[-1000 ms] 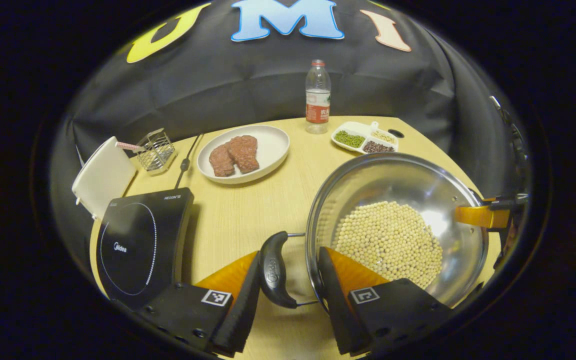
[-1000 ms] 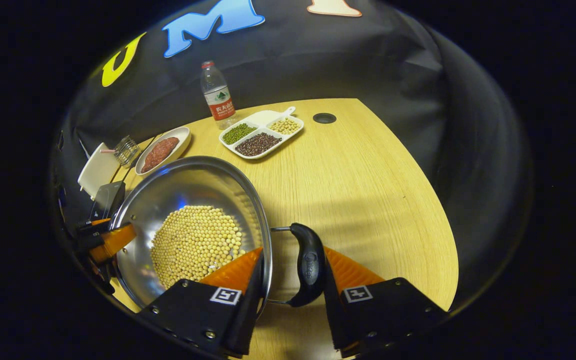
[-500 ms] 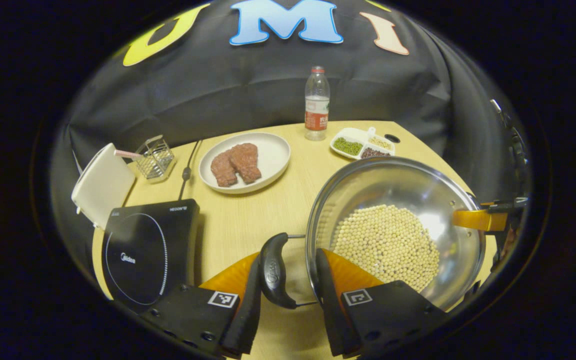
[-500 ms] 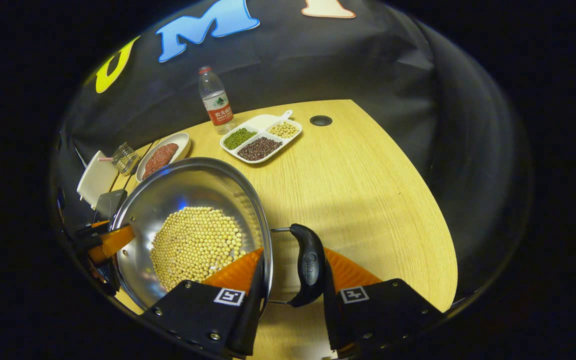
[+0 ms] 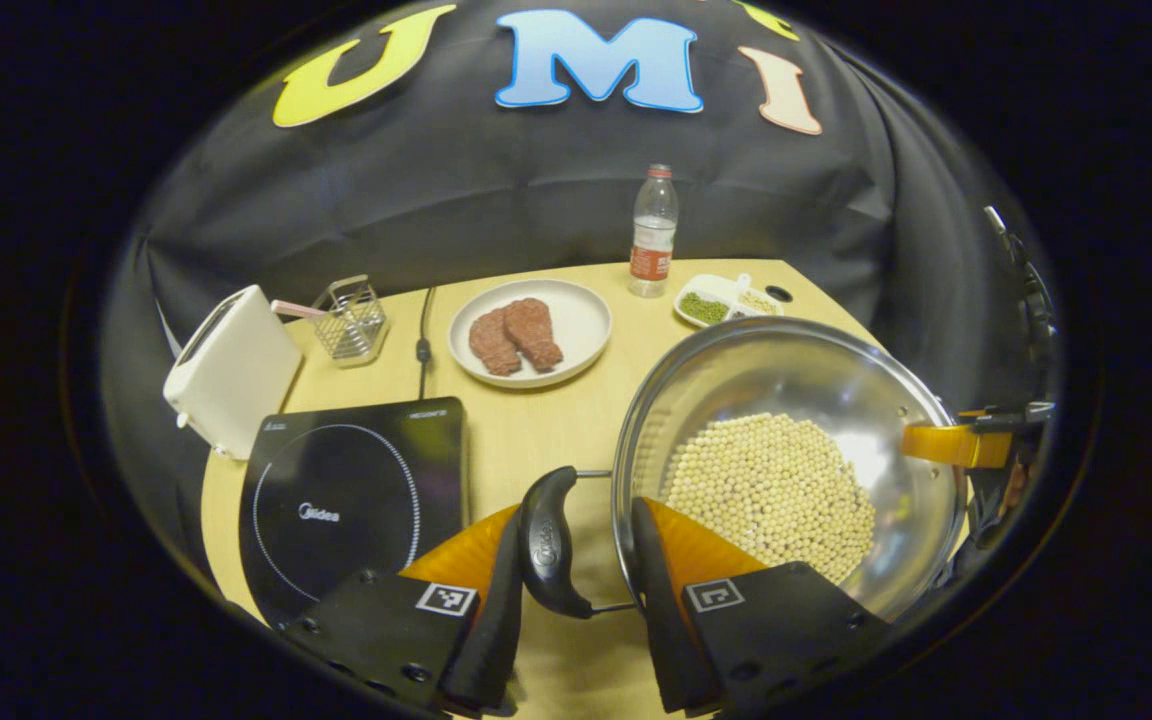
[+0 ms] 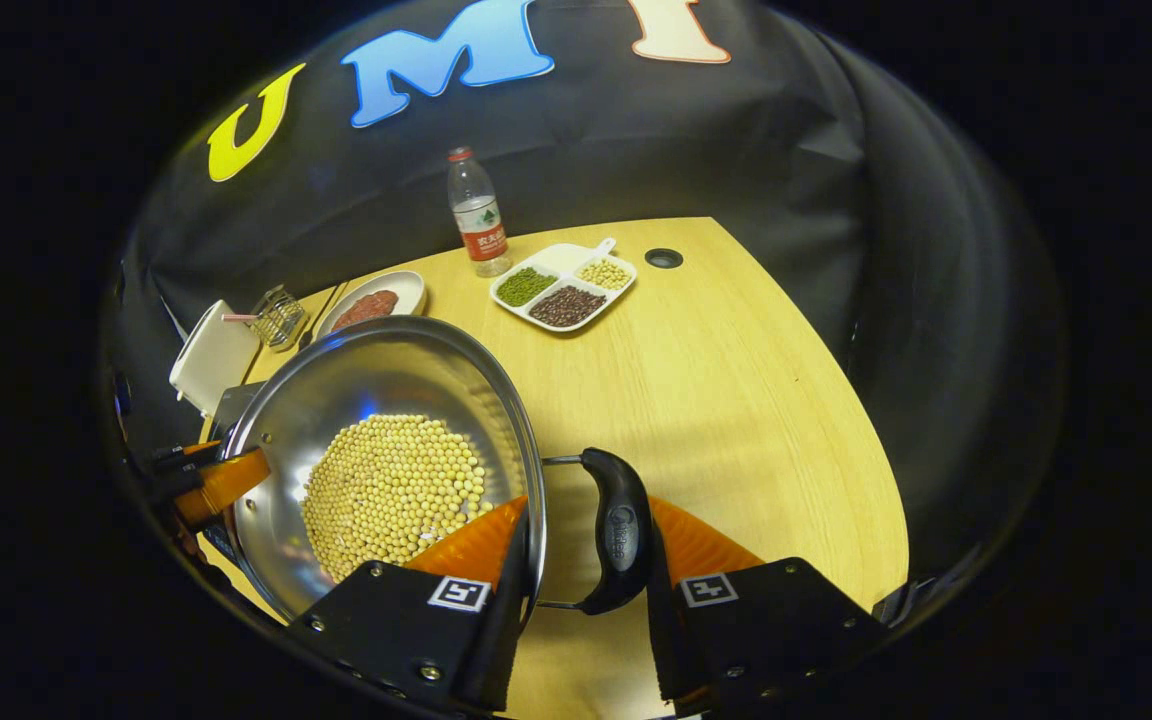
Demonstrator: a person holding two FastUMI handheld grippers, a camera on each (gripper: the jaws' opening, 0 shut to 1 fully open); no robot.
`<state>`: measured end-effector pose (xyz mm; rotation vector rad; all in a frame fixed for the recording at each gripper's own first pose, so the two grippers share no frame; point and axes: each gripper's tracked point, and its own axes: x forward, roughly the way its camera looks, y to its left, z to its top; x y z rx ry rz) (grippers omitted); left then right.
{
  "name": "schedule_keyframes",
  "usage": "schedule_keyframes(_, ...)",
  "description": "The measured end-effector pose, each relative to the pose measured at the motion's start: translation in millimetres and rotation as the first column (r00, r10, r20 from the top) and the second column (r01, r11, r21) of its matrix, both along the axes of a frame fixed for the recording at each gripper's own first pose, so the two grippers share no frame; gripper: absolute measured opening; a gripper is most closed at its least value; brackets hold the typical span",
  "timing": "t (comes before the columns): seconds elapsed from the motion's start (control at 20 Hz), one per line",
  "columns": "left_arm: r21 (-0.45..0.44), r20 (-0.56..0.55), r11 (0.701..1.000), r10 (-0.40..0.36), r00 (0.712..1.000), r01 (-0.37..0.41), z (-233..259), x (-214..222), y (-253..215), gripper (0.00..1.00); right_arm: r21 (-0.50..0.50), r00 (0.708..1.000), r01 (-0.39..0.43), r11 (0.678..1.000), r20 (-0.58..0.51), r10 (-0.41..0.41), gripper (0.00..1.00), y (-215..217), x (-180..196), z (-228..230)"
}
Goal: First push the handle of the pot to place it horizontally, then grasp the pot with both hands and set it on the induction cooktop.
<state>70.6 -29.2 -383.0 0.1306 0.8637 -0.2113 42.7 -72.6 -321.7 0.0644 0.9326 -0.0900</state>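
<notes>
At the bottom centre of the left gripper view, the left gripper (image 5: pixel 566 560) is clamping one finger against the outside of the black side handle (image 5: pixel 546 540) and the other inside the rim of the pot (image 5: pixel 786 370); both fingers are bearing on handle and wall together, which looks like a grip chosen so the steel wall cannot pivot. At the bottom centre of the right gripper view, the right gripper (image 6: pixel 576 560) is doing the mirror of this on the opposite handle (image 6: pixel 618 530), one finger inside the rim, one behind the grip. Holding both sides is probably what is keeping the soybeans (image 6: pixel 391 490) lying in an even layer rather than sliding.

The pot is filling the lower right of the left gripper view and appears to be riding above the table (image 6: pixel 736 400), though its underside is hidden. Just left of it, in the lower left, the induction cooktop (image 5: pixel 346 500) is lying bare, so the pot appears to be heading sideways to it.

Farther up the frame, a plate of meat (image 5: pixel 576 320), a bottle (image 5: pixel 652 235) and a divided dish (image 6: pixel 561 285) are standing well clear of that path.
</notes>
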Motion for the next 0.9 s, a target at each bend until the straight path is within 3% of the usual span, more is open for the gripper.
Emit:
schedule_keyframes(0.25, -0.005, 0.0, 1.0, 0.015, 1.0, -0.015, 14.0, -9.7, 48.8, 0.65, -0.003, 1.0, -0.016, 1.0, 0.005, 0.016, 0.54, 49.3, -10.9, 11.9)
schedule_keyframes(0.3, -0.001, 0.004, 1.0, 0.02, 1.0, -0.02, 17.5, -9.8, 60.9, 0.58, 0.003, 1.0, -0.02, 1.0, 0.006, 0.02, 0.54, 60.6, -10.7, 13.4)
schedule_keyframes(0.35, 0.002, 0.009, 1.0, 0.026, 1.0, -0.026, 21.0, -9.8, 72.4, 0.65, 0.008, 1.0, -0.025, 1.0, 0.005, 0.025, 0.54, 72.0, -10.9, 12.8)
schedule_keyframes(0.9, 0.025, 0.032, 0.996, 0.084, 0.996, -0.085, 38.7, -3.0, 184.1, 0.62, 0.035, 0.997, -0.083, 0.996, 0.011, 0.083, 0.54, 179.1, 10.8, 3.2)
